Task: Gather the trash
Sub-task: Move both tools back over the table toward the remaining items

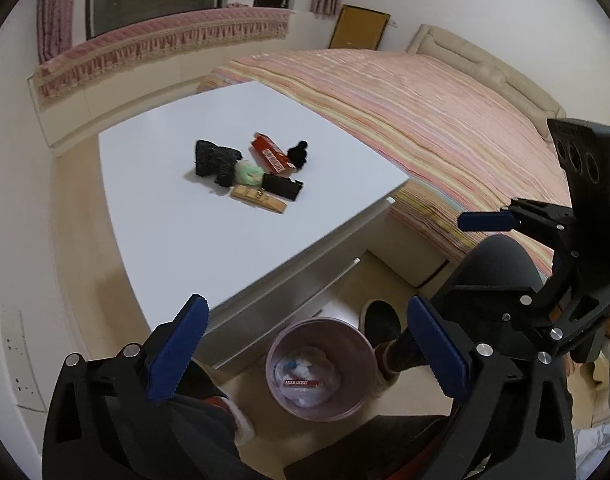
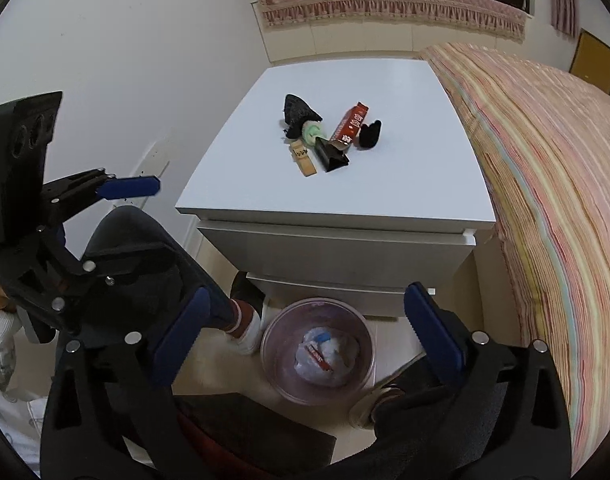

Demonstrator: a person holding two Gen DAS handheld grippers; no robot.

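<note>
A small heap of trash lies on the white cabinet top (image 1: 177,232) (image 2: 405,184): a red carton (image 1: 269,154) (image 2: 350,124), a black box (image 1: 280,186) (image 2: 332,157), a tan wooden piece (image 1: 257,198) (image 2: 303,160), a green wad (image 1: 247,173) (image 2: 311,131), a dark cloth (image 1: 215,157) (image 2: 299,114) and a black lump (image 1: 297,153) (image 2: 370,134). A pink bin (image 1: 320,366) (image 2: 318,350) on the floor holds white bags and a red wrapper. My left gripper (image 1: 307,348) and right gripper (image 2: 311,336) are both open and empty above the bin.
A bed with a striped cover (image 1: 445,120) (image 2: 545,200) stands right of the cabinet. The person's legs and shoes (image 1: 379,324) (image 2: 247,328) flank the bin. A wall socket (image 1: 17,360) is at the left. Cabinet drawers (image 2: 337,252) face the bin.
</note>
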